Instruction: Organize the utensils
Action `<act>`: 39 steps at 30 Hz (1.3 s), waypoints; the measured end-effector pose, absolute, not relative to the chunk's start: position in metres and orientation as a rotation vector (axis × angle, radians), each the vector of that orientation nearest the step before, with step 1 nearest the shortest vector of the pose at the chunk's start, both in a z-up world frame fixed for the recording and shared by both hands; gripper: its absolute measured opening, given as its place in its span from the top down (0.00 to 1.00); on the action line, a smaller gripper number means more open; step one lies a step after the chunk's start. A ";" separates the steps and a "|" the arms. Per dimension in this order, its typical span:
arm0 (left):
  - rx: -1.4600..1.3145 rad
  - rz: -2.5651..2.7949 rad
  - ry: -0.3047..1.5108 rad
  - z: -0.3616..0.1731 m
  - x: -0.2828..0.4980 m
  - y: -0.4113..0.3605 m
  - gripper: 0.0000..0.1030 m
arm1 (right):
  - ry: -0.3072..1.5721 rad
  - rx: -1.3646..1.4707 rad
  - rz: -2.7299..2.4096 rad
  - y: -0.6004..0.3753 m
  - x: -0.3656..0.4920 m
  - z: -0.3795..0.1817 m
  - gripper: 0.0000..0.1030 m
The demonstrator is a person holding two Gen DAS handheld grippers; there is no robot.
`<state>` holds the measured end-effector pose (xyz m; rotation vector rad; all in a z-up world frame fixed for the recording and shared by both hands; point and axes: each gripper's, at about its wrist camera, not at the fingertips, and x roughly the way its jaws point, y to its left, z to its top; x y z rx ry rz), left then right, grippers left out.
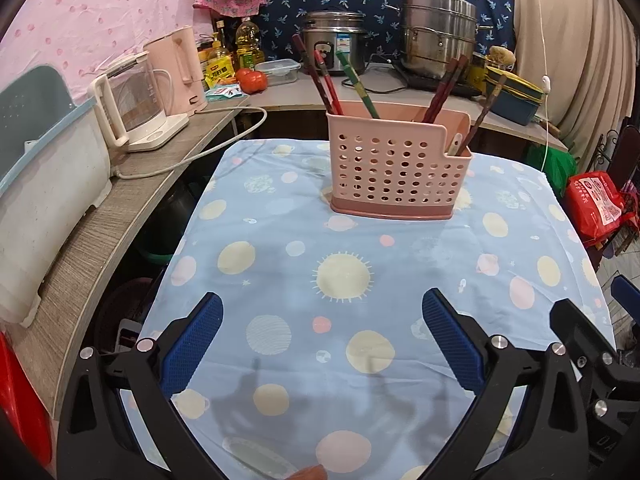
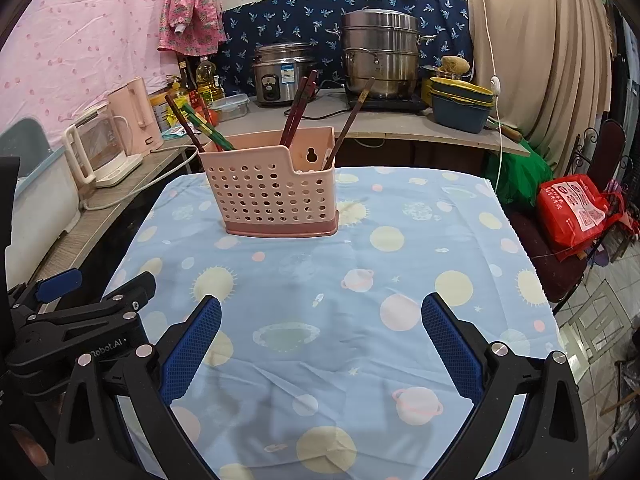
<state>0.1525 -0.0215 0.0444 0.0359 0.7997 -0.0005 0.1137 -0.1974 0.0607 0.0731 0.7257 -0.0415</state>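
Observation:
A pink perforated utensil holder point(image 1: 396, 164) point(image 2: 272, 196) stands upright on the far half of the table point(image 1: 280, 280), which wears a blue planet-print cloth. Several dark red and green chopsticks point(image 1: 354, 82) point(image 2: 298, 108) lean out of its tall back section, and one more leans from the lower right compartment point(image 1: 482, 114). My left gripper point(image 1: 322, 320) hovers open over the near cloth, nothing between its blue pads. My right gripper point(image 2: 320, 320) is likewise open and empty, well short of the holder. The left gripper also shows at the lower left of the right wrist view point(image 2: 80, 312).
A shelf on the left carries a glass kettle point(image 1: 132, 108) and a pink kettle point(image 1: 180, 68). The back counter holds a rice cooker point(image 1: 334, 40), a steel steamer pot point(image 1: 438, 36) and stacked basins point(image 1: 514, 94). A red bag point(image 2: 576, 208) sits on a chair at the right.

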 end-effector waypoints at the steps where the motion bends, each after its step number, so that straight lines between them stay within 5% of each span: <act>1: 0.033 0.003 0.800 0.044 0.153 -0.021 0.07 | 0.725 0.073 -0.043 -0.198 0.114 0.061 0.06; 39: 0.052 0.044 0.801 0.041 0.158 -0.015 0.08 | 0.734 0.075 -0.061 -0.205 0.120 0.057 0.06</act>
